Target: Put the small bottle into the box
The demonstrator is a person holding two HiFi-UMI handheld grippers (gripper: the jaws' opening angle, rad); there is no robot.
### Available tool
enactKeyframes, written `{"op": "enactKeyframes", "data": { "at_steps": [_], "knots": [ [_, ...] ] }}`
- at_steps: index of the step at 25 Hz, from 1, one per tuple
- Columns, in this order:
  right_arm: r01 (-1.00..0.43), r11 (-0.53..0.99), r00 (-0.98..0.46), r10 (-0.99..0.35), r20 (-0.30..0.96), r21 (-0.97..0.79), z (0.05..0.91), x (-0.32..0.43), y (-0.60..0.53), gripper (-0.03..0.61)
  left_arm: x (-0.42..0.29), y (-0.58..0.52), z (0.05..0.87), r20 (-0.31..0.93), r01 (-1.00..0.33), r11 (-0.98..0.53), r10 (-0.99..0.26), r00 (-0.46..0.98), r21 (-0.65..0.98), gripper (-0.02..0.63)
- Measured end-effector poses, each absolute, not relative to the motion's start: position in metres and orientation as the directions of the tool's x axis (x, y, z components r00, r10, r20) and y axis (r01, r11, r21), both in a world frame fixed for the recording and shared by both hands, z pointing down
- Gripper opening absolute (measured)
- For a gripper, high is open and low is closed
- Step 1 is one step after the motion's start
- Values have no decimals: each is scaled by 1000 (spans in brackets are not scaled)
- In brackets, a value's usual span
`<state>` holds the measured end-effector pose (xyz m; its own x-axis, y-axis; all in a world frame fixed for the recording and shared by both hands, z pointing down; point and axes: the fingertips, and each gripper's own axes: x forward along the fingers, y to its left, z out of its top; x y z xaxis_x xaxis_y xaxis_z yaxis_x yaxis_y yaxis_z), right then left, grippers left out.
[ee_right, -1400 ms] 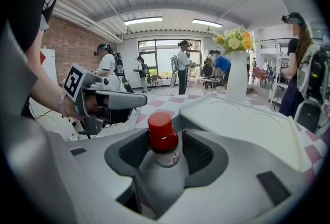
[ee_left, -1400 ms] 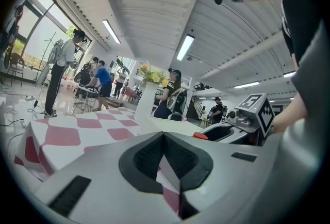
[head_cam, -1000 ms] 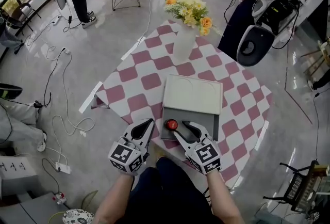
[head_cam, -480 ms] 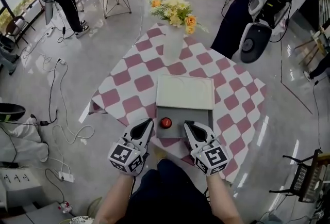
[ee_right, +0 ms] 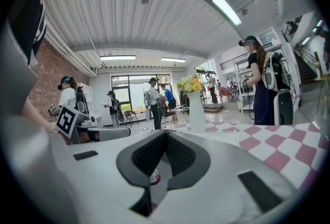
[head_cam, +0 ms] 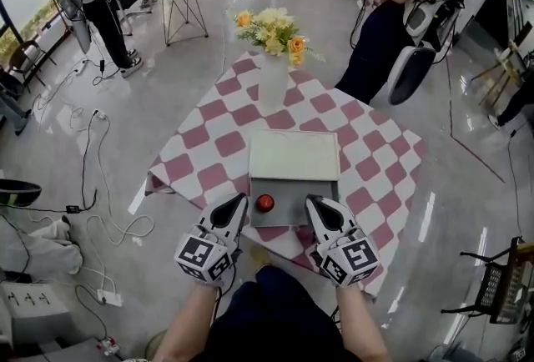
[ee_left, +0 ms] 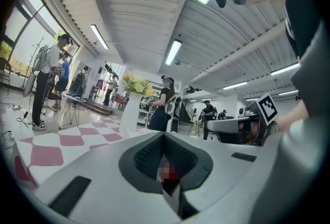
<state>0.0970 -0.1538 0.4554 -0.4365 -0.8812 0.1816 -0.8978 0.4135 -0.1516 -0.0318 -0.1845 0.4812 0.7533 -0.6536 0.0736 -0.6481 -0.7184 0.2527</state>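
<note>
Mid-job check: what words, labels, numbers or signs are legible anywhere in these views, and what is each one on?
No words or numbers can be read in any view.
On the small bottle: a red-and-white label, print too blurred to read.
On the cubes of the left tool and right tool: black-and-white square marker patterns, no letters.
On the box: no print visible.

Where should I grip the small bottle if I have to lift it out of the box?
Take the bottle by its red cap, coming straight down from above. It seems to stand upright inside the open box, so the walls likely block a sideways approach, while the cap is exposed on top. The right tongs are shut; open them first.
</note>
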Motion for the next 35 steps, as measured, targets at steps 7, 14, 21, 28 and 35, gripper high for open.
{"op": "enactKeyframes", "data": {
  "at_steps": [7,14,21,28,35],
  "knots": [
    [-903,401,-422,-895,147,-151,437,106,-151,5,-33,-186,467,56,-657,-714,-666,744,242,2],
    [-909,393,-408,-907,107,-137,417,114,-149,5,-35,-192,444,21,-665,-707,-681,732,239,2],
    [-912,397,-406,-910,84,-107,401,117,-147,5,-36,-196,418,-19,-672,-706,-692,721,221,2],
    [-913,397,-403,-912,72,-93,390,117,-145,5,-41,-196,403,-31,-684,-698,-704,709,210,2],
    [-921,380,-385,-921,53,-86,383,121,-147,5,-38,-198,402,-30,-683,-700,-703,711,210,2]
  ]
}}
